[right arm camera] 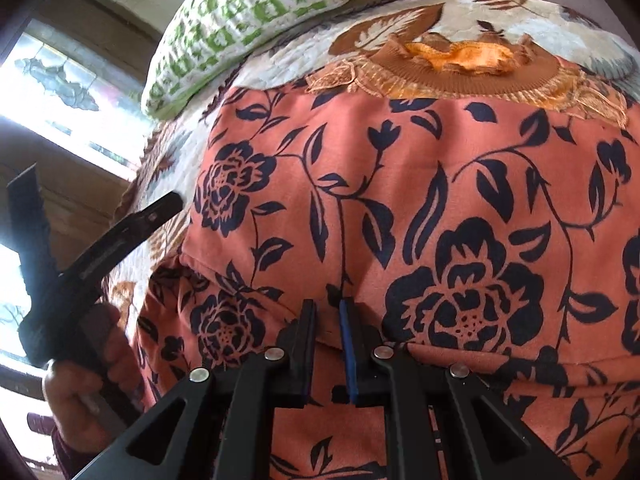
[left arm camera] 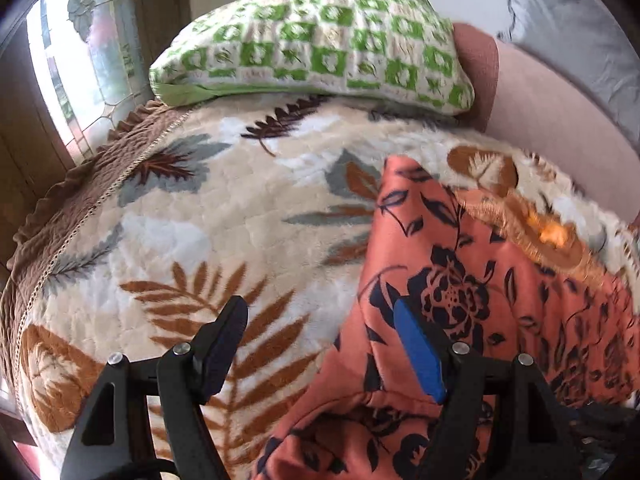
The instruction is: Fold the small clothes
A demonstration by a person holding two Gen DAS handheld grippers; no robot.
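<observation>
An orange garment with dark blue flowers (right arm camera: pixel 400 184) lies spread on the leaf-patterned blanket (left arm camera: pixel 200 216). My right gripper (right arm camera: pixel 327 308) is low over its near edge, its jaws almost together with a raised fold of this cloth pinched between them. My left gripper (left arm camera: pixel 318 306) is open above the garment's (left arm camera: pixel 460 288) left edge, its blue-padded finger (left arm camera: pixel 416 352) over the cloth and the other over the blanket, gripping nothing. In the right wrist view the left gripper (right arm camera: pixel 100 186) hangs open at the left, held by a hand (right arm camera: pixel 80 380).
A brown and orange embroidered garment (right arm camera: pixel 460 64) lies beyond the floral one. A green-and-white checked pillow (left arm camera: pixel 312 40) rests at the bed's far end. A window (left arm camera: pixel 72 72) is at the left, past the blanket's brown frilled border (left arm camera: pixel 80 184). Pink bedding (left arm camera: pixel 552 112) is at the right.
</observation>
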